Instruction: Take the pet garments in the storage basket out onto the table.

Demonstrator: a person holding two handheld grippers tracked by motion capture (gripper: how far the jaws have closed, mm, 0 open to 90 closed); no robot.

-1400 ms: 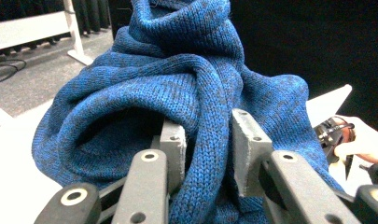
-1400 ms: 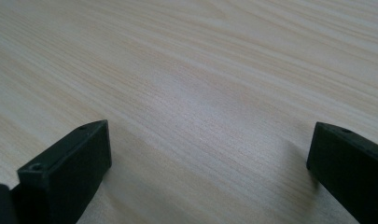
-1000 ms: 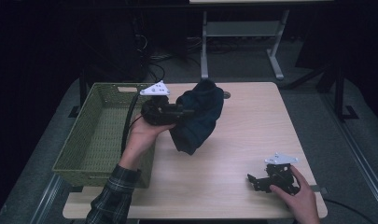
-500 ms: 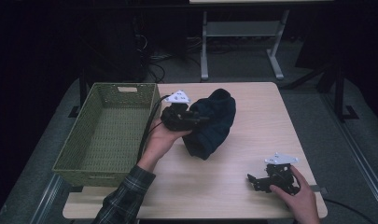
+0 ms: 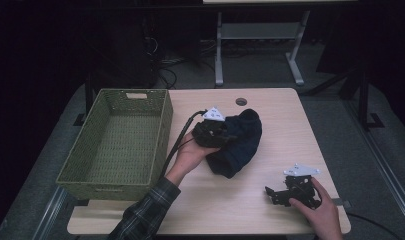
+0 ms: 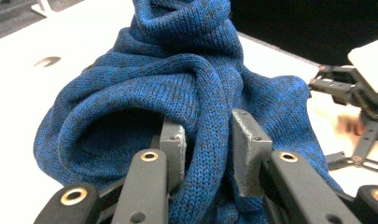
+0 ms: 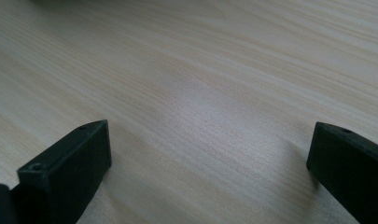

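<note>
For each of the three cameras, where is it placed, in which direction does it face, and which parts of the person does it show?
High view: sits above the person's side, looking forward and down on the table, green basket and blue knitted garment; both forearms, the left gripper and right gripper show.
Left gripper view: rides on the left gripper, looking along its jaws, which pinch a fold of the garment.
Right gripper view: rides on the right gripper, looking at bare tabletop between wide-apart jaws.
Shared: the high and left gripper views both show the garment and the right gripper.
</note>
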